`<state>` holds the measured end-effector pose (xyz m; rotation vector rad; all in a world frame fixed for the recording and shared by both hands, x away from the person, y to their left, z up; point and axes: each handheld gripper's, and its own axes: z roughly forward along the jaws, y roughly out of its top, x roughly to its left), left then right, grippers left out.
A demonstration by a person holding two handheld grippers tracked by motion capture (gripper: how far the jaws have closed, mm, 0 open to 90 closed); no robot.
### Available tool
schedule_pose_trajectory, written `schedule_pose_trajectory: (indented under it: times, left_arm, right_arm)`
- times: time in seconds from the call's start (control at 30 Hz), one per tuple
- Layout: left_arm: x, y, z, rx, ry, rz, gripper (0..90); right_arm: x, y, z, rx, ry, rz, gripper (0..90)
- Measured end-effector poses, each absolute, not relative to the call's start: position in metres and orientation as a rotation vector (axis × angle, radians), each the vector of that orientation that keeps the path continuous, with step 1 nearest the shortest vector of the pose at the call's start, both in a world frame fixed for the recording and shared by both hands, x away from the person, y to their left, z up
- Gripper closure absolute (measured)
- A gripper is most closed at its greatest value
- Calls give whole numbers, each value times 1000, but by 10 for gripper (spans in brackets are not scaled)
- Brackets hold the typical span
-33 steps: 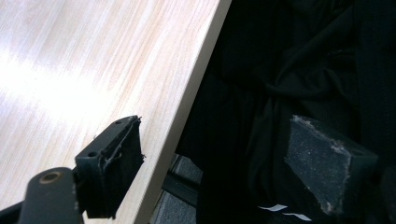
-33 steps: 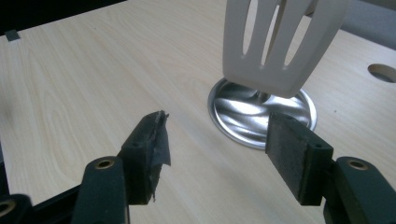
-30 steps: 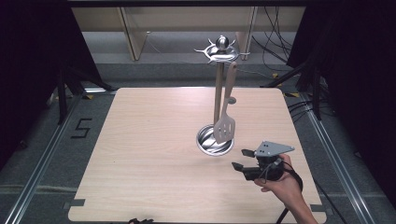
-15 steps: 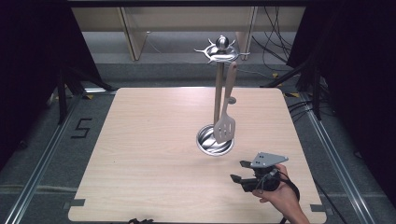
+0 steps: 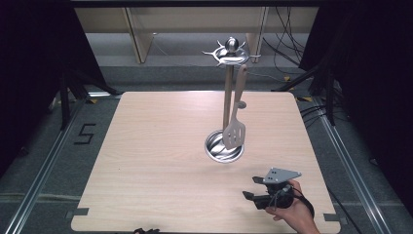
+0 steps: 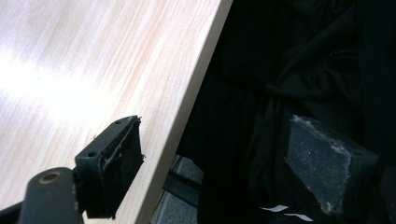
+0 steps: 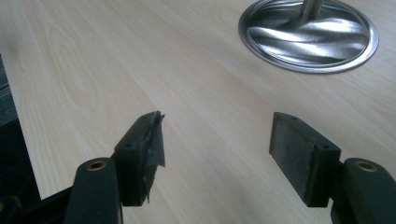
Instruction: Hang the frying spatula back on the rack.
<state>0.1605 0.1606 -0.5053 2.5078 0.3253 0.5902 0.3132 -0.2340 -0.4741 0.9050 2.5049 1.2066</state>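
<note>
Since the earlier frames, my right gripper (image 5: 254, 191) has come down and back toward the near right corner of the counter (image 5: 156, 161), and its fingers (image 7: 299, 154) have just been opening, with nothing between them. The left gripper (image 6: 219, 168) sits off the near edge with fingers wide apart and empty. My nearest thing is the slotted spatula (image 5: 234, 131), which hangs from the top ring of the steel utensil stand (image 5: 226, 97), its blade just over the round base (image 7: 308, 35). I judge it light and stiff but smooth, so it can slip or swing; I would pinch the flat handle below the hook. The stand looks top-heavy and may tip. Pale wood laminate is glossy and bare, with dark curtains around the room.
</note>
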Motion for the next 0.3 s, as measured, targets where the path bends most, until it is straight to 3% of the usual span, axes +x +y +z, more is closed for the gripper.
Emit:
schedule_pose_trajectory:
  times: [0.3]
  left_arm:
    - [160,161,-506,2500,339,604,175]
  right_arm:
    - [309,-235,-477,912,2504,1205,355]
